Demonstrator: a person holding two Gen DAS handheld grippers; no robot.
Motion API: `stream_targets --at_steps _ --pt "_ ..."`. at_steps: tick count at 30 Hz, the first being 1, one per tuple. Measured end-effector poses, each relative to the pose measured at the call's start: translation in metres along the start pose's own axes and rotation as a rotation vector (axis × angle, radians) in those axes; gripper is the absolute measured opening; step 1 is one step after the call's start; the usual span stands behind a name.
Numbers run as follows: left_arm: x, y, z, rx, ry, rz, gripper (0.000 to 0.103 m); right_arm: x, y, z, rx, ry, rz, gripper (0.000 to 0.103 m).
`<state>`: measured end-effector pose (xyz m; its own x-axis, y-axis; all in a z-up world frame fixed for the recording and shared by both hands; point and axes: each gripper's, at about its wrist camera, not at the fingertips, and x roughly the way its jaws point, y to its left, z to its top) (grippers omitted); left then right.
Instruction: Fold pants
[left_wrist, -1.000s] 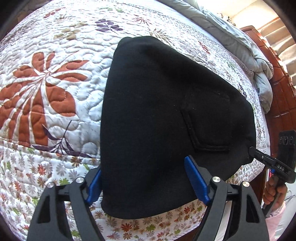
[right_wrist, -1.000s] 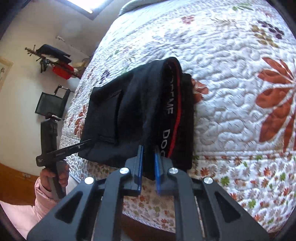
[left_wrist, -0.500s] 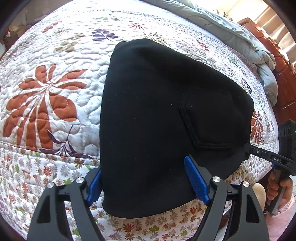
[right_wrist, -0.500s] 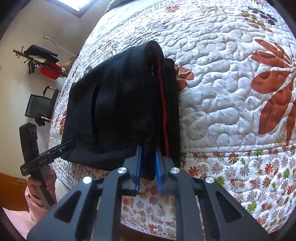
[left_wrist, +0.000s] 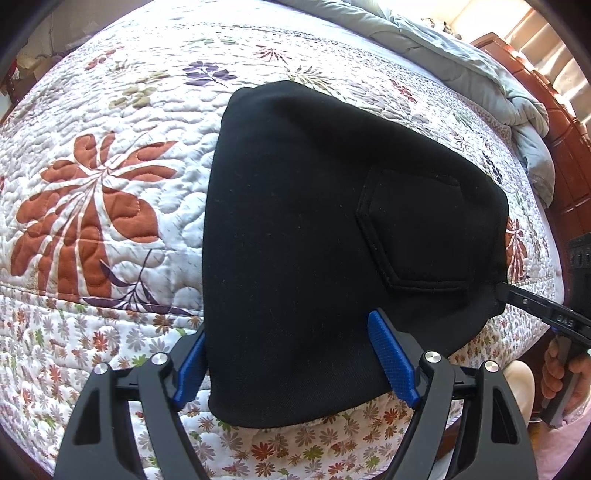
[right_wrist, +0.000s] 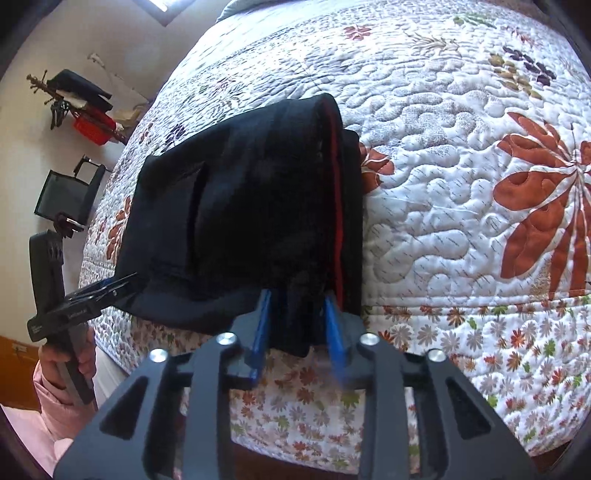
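Note:
The black pants (left_wrist: 314, 240) lie folded in a thick stack on the quilted bed, a back pocket (left_wrist: 417, 232) on top. In the right wrist view the pants (right_wrist: 240, 206) show a red waistband stripe (right_wrist: 336, 221). My left gripper (left_wrist: 295, 354) is open, its blue pads straddling the near edge of the stack. My right gripper (right_wrist: 295, 332) has its jaws parted, the waistband-end corner of the fabric lying loosely between them. The right gripper's tip shows in the left view (left_wrist: 532, 306) at the stack's right corner. The left gripper shows in the right view (right_wrist: 92, 295).
The floral quilt (left_wrist: 110, 184) covers the bed, whose front edge drops off just below the stack. A grey duvet (left_wrist: 480, 66) is bunched at the far side near a wooden headboard (left_wrist: 565, 122). A coat rack (right_wrist: 74, 103) and black chair (right_wrist: 66, 192) stand by the wall.
My right gripper's jaws have opened from a tight pinch on the waistband end. The stack has settled flatter on the bed. My left gripper stays open around the near edge.

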<state>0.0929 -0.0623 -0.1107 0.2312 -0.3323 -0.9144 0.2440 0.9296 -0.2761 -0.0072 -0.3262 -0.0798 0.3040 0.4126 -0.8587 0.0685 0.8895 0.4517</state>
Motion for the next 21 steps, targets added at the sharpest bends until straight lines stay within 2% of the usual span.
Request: stream_targets --at_steps 1,2,6,8,9,10,11,14,16,21 --pt "-0.001 -0.001 -0.001 0.004 -0.001 0.005 0.081 -0.001 0.002 -0.001 -0.003 0.002 0.003 0.046" --pt "-0.002 -0.002 -0.002 0.006 -0.002 0.009 0.081 -0.002 0.005 -0.003 -0.015 0.007 0.003 0.048" --pt "-0.005 -0.004 -0.007 0.022 -0.003 0.023 0.082 -0.001 0.018 -0.006 -0.066 0.016 -0.035 0.046" --pt "-0.005 -0.001 -0.008 0.02 0.001 0.019 0.082 0.002 0.022 -0.005 -0.092 0.024 -0.047 0.031" --pt "-0.005 0.001 -0.008 0.018 0.002 0.016 0.082 0.002 0.023 -0.005 -0.099 0.024 -0.058 0.028" --pt "-0.007 0.003 -0.008 0.017 0.002 0.007 0.082 0.001 0.024 -0.006 -0.11 0.023 -0.068 0.015" --pt "-0.01 0.005 -0.008 0.018 -0.001 0.005 0.082 -0.002 0.023 -0.005 -0.115 0.02 -0.1 0.008" --pt "-0.014 0.018 -0.005 -0.002 -0.013 -0.002 0.083 -0.002 0.007 -0.003 -0.043 0.029 -0.045 0.008" --pt "-0.012 0.03 -0.001 -0.038 0.0 -0.027 0.083 0.001 0.005 -0.004 -0.043 0.028 -0.043 0.008" --pt "0.004 0.041 0.008 -0.065 0.05 -0.142 0.084 0.006 0.007 -0.006 -0.045 0.025 -0.064 0.015"
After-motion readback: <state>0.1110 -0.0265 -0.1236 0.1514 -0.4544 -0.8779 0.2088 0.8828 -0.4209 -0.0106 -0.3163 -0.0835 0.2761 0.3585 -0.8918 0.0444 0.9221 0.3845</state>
